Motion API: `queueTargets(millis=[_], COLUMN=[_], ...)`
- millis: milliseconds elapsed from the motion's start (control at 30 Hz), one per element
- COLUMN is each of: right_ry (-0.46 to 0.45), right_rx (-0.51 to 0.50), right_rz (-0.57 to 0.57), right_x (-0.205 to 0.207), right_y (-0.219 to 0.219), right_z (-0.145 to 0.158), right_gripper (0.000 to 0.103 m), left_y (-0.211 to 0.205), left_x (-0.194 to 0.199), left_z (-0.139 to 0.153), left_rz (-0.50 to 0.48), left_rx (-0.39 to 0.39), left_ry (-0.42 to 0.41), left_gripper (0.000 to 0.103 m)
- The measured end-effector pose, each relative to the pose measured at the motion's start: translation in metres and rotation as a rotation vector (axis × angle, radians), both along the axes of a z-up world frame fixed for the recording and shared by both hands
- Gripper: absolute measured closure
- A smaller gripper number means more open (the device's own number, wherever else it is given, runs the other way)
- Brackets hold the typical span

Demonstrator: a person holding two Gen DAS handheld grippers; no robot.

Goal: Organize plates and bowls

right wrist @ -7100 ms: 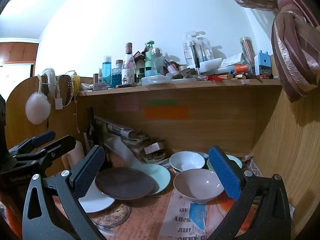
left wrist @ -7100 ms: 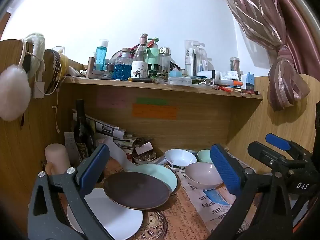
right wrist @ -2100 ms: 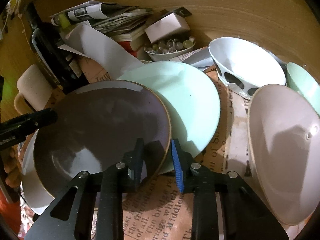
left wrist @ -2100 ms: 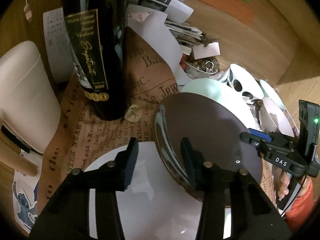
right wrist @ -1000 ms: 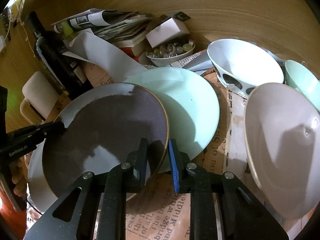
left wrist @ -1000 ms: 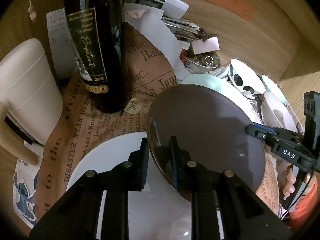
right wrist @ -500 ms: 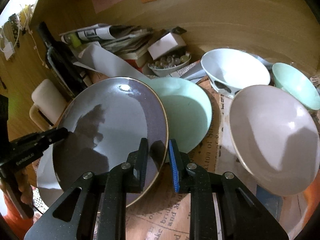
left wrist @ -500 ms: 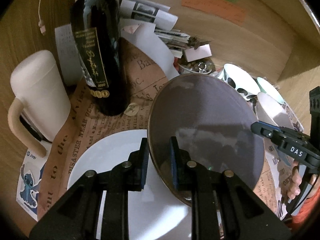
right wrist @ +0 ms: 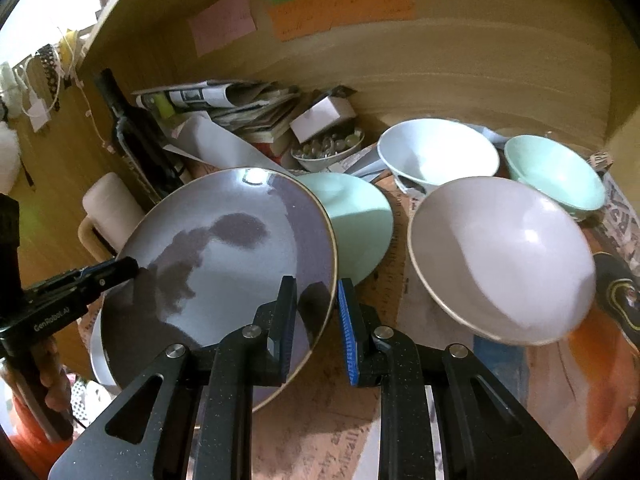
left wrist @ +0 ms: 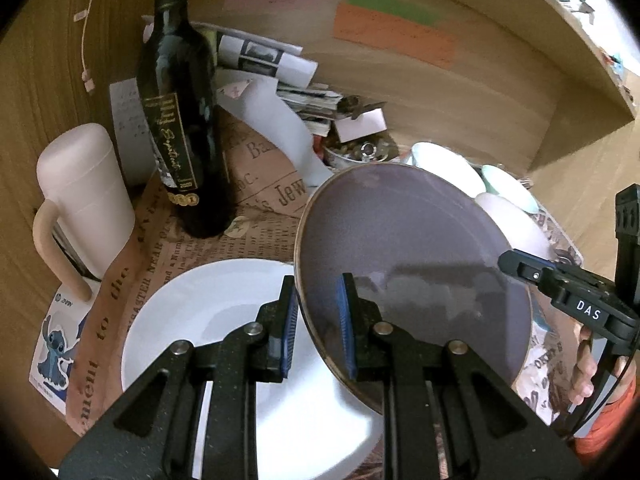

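Both hand-held grippers are closed on the rim of the dark plate: the left hand-held gripper clamps its left edge, the right hand-held gripper its right edge. The plate hangs tilted between them, above the white plate. The step seems to be carrying it to a stack; next it needs a level, gentle lowering onto another plate

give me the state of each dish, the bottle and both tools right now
dark brown round plate: lifted, tilted, gripped at opposite rims
left tool: shut on the plate rim
right tool: shut on the plate rim
white round plate: flat on the newspaper
mint green plate: lying uncovered
pinkish bowl: upright, empty
dark wine bottle: upright
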State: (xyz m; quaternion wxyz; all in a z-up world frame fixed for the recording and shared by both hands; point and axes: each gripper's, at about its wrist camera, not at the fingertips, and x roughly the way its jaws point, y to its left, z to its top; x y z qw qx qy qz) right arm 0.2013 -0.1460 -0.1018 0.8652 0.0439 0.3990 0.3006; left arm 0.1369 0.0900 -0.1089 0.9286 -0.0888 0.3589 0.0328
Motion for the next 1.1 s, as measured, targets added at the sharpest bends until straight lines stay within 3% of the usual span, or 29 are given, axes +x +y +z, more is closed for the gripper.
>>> queueTargets(millis=[500,1100], right_ry=[-0.04,0.018], right_rx=[0.021,0.027], right_rz=[-0.053,-0.118], right_x=[-0.034,-0.055], right_y=[-0.044,-0.085], right_z=[0.012,-0.008], right_gripper=[0.084,0.084], left_y=[-0.038,-0.071], left_x=[-0.025,-0.031], left_z=[0.011,-0.007], left_rz=[-0.051,-0.102], left_rx=[-0.022,-0.078], left_ry=[-0.03,0.042], left_gripper=[0.084,0.084])
